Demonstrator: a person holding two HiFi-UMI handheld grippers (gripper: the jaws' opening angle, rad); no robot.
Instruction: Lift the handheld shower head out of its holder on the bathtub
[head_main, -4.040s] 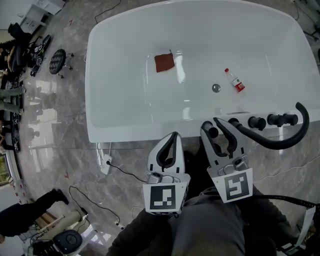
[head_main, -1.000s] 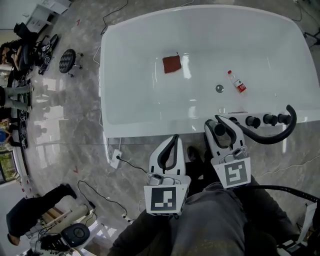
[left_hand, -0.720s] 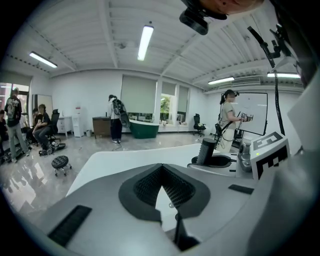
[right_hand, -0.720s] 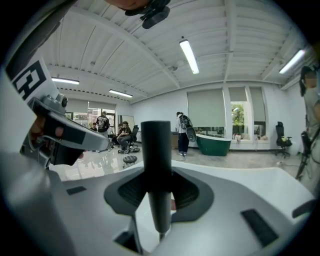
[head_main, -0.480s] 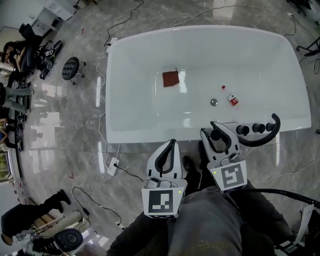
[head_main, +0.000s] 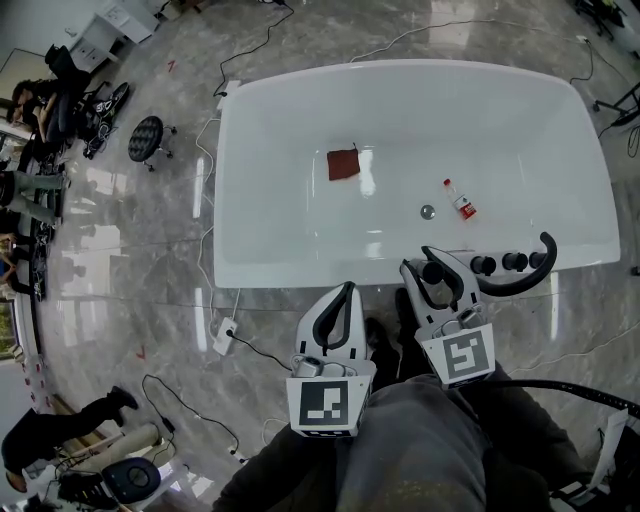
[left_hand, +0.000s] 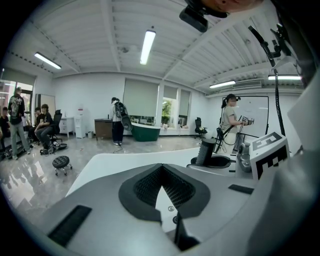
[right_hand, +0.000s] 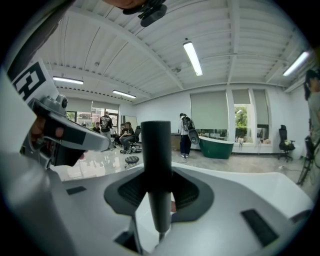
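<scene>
The white bathtub (head_main: 300, 268) fills the upper middle of the head view. My right gripper (head_main: 429, 261) is at its near rim, shut on the black handheld shower head (head_main: 434, 272). In the right gripper view the handle (right_hand: 158, 165) stands upright between the pads. Right of it on the rim are black knobs (head_main: 484, 265) and a curved black spout (head_main: 522, 277). My left gripper (head_main: 348, 289) hangs over the floor just short of the rim, shut and empty. From the left gripper view the shower head (left_hand: 205, 151) shows as a dark cylinder to the right.
Inside the tub lie a red cloth (head_main: 343, 164), a small bottle (head_main: 461, 200) and the drain (head_main: 428, 211). A power strip (head_main: 224, 337) and cables lie on the marble floor at left. A black hose (head_main: 570, 381) runs past my right side. A stool (head_main: 146, 137) and seated people are at far left.
The head view has pulled back, so the tub looks smaller and farther away. The right gripper stays shut on the shower head; the left gripper keeps its place.
</scene>
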